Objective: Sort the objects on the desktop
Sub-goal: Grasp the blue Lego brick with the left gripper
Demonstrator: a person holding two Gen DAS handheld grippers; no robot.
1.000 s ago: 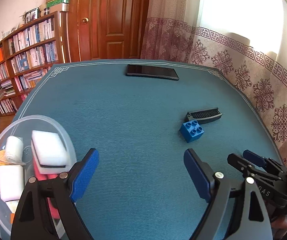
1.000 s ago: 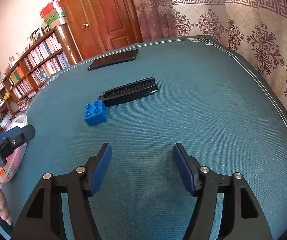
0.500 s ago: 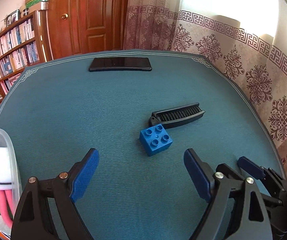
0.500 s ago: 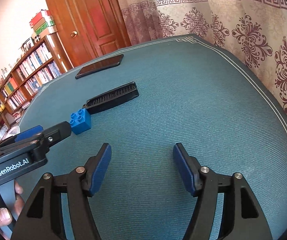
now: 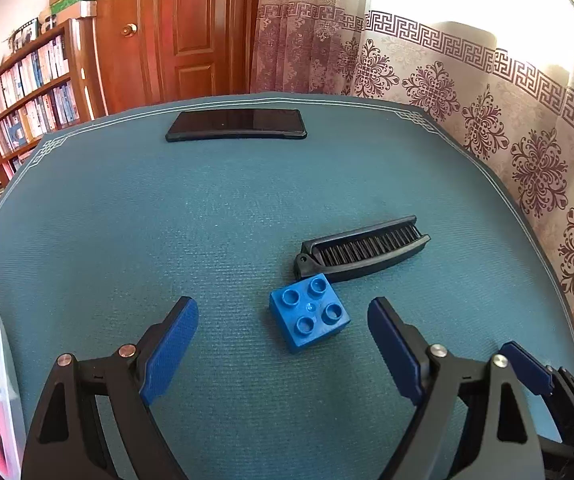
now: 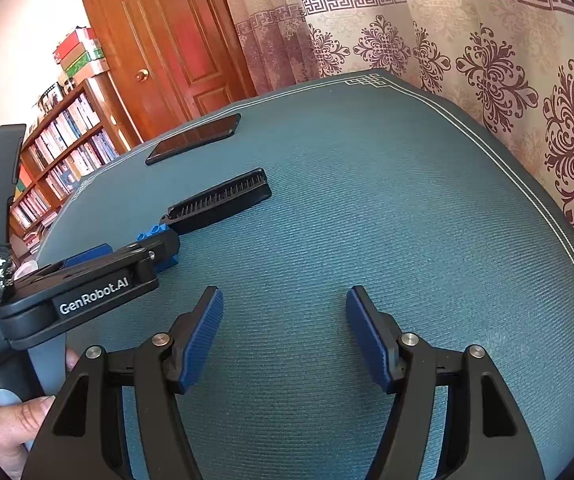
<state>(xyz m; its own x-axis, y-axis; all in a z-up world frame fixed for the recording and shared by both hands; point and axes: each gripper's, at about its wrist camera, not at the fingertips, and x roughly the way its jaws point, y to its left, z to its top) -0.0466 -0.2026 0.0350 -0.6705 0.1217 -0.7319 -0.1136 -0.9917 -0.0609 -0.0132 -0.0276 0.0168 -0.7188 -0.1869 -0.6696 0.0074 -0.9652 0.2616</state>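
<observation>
Claws, left (image 5: 283,344) and right (image 6: 285,334), both spread, blue brick (image 5: 309,318) just ahead of left, bare mat (image 6: 407,220) rightward.

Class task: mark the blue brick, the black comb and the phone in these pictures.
blue brick (image 5: 309,317): left wrist view, on its studded top face.
black comb (image 5: 363,254): left wrist view, on the row of teeth.
phone (image 5: 237,124): left wrist view, on the middle of its dark screen.

Home study: bookshelves (image 5: 27,92), curtains (image 6: 467,40)
</observation>
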